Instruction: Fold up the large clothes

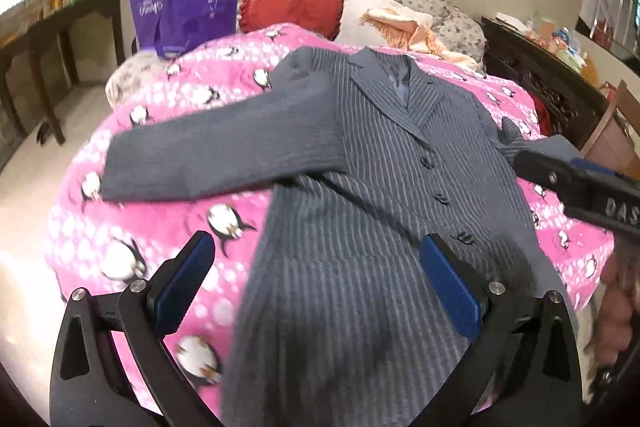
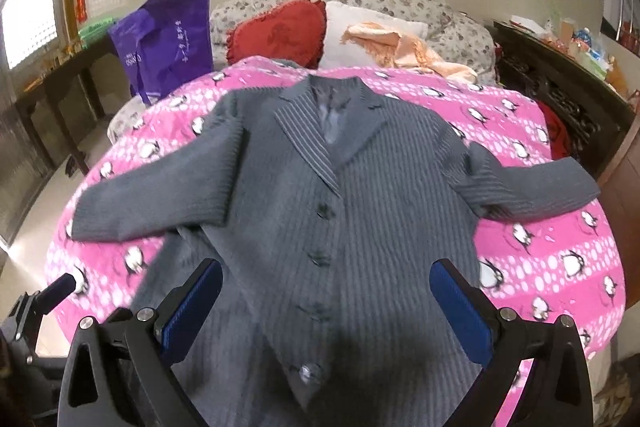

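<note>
Both tools hang released over the hem: your left tool (image 1: 316, 287) above the jacket's left edge, your right tool (image 2: 326, 303) astride the buttoned front, blue pads (image 2: 460, 311) spread wide. The grey pinstriped jacket (image 2: 360, 207) lies face up on the bed's pink penguin blanket (image 2: 560, 247), sleeves out to either side. The cloth looks stiff and structured, so judge it best to pinch a sleeve cuff (image 1: 116, 171) and lay it across the chest first. Beyond, a red pillow (image 2: 280, 31) and purple bag (image 2: 168, 43).
</note>
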Tool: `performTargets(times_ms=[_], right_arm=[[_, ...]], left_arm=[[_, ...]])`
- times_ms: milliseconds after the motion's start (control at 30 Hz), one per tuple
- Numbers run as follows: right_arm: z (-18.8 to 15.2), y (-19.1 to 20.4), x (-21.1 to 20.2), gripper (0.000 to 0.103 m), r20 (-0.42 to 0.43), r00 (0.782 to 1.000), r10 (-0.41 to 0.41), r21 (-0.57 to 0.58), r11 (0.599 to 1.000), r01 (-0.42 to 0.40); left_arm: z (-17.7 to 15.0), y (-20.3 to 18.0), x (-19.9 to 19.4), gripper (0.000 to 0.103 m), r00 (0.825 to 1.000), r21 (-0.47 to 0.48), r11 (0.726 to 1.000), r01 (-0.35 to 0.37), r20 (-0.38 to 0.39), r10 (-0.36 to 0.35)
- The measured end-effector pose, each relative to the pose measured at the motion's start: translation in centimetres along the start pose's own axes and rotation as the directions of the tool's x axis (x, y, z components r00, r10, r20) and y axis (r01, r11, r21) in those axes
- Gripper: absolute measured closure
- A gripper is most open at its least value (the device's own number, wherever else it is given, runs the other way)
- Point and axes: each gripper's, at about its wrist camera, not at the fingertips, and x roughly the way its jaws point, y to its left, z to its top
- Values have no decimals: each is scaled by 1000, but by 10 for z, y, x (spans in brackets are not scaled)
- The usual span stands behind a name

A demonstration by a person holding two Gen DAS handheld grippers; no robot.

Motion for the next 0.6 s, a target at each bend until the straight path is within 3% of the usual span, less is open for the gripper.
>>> performTargets(times_ms=[67,267,433,600], right_arm=[[5,3,-1,0,15,1000,1,-4,1000,-1],[-9,-16,-9,0,31,1000,4,-9,1000,-4],[-35,-60,-15,0,22,1000,11,46,999,-12],[-52,-92,1,0,-23,1000,18,27,999,-18]], left_arm=[[2,4,-3,0,999,0,1000,-24,24,24],[-12,-6,4,0,1000,-99,995,24,16,-23],[-18,-47,12,0,999,-52,998,46,0,-46],[-8,-73,20,0,1000,6,1000,-9,7,9]])
